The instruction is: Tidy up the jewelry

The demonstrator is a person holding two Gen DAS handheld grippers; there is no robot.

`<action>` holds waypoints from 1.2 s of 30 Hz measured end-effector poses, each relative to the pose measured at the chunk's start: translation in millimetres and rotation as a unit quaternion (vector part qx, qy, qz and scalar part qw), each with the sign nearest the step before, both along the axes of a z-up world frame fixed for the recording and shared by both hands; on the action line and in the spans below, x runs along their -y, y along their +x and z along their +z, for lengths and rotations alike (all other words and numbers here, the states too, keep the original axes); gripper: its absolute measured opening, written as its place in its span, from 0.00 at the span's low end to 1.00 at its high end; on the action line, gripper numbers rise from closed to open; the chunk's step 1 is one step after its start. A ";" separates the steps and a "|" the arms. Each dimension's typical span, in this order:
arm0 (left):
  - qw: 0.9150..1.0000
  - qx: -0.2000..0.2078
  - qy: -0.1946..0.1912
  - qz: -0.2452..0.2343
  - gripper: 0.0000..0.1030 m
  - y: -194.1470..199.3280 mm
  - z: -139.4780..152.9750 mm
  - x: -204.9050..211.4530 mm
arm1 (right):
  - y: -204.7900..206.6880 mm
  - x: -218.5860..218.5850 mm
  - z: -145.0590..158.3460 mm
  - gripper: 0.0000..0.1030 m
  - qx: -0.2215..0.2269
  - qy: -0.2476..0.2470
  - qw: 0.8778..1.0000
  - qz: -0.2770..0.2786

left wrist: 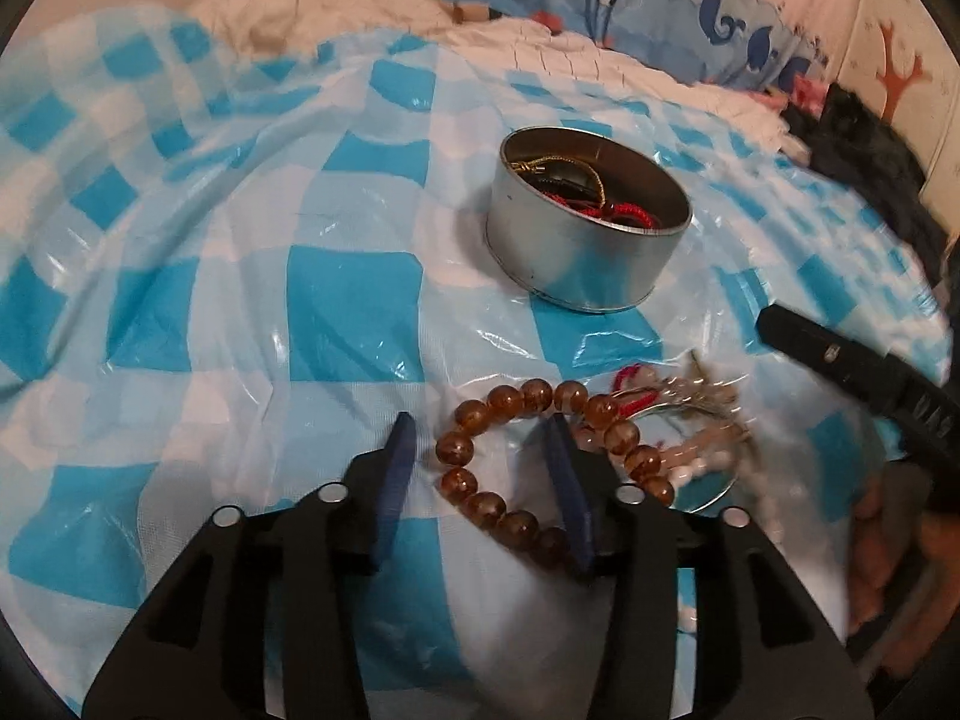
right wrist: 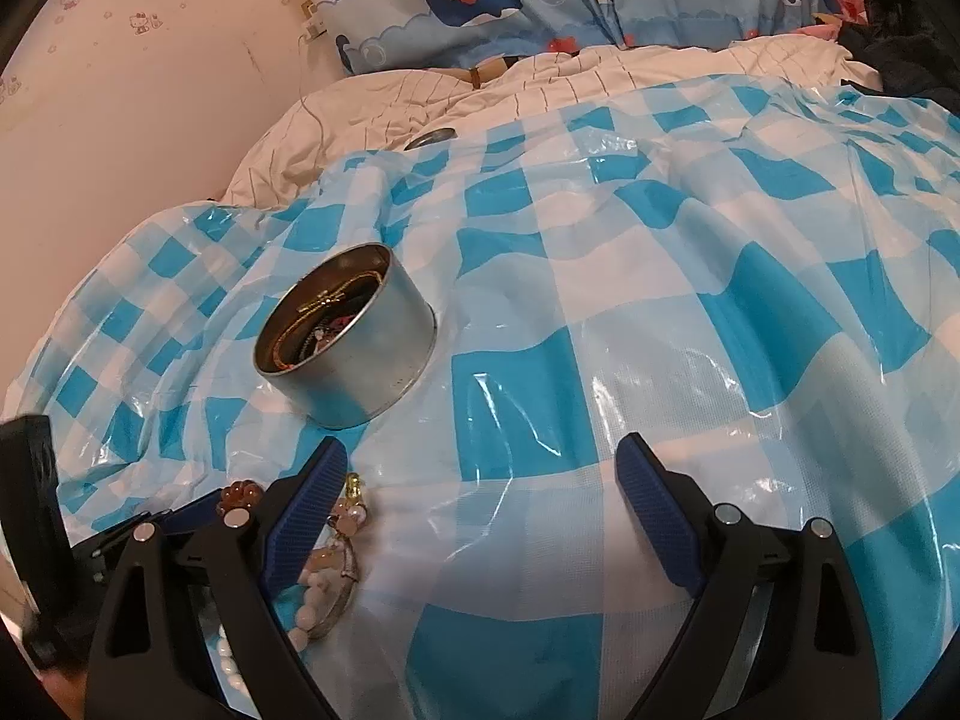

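Blue-and-white checked plastic sheeting (left wrist: 354,300) covers the bed, and on it a bracelet of round amber-brown beads (left wrist: 534,456) lies directly between the spread fingers of the left gripper (left wrist: 480,480), one finger inside its loop, nothing gripped. Beyond it stands the round silver tin (left wrist: 585,228) already holding jewelry. Nearer of the two, the left gripper should probably close here; the right gripper (right wrist: 480,504) is wide open, empty, off to the side.

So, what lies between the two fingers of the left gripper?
In the left wrist view, the near part of the amber bead bracelet lies between the fingers of the left gripper, on the checked plastic sheet. The jaws stand open around it.
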State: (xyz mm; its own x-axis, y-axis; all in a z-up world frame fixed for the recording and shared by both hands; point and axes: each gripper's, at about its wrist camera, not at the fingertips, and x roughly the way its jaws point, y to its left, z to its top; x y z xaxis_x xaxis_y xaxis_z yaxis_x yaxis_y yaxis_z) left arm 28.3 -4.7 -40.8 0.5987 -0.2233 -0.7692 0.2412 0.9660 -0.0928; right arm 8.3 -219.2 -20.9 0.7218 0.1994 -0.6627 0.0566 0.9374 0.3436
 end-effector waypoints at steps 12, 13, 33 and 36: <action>1.000 0.009 0.009 0.008 0.50 -1.3 0.6 0.5 | 0.6 8.5 -5.6 0.89 0.006 0.034 0.999 0.013; 1.000 0.009 0.010 0.009 0.50 -0.8 0.4 0.7 | 0.5 8.4 -5.6 0.89 0.006 0.034 0.999 0.013; 1.000 0.005 0.012 0.010 0.54 1.1 -0.6 1.3 | 3.1 0.3 -7.8 0.92 -0.008 0.011 1.000 0.014; 1.000 0.005 0.013 0.011 0.54 1.4 -0.6 1.3 | 3.0 0.7 -7.8 0.92 -0.008 0.011 1.000 0.014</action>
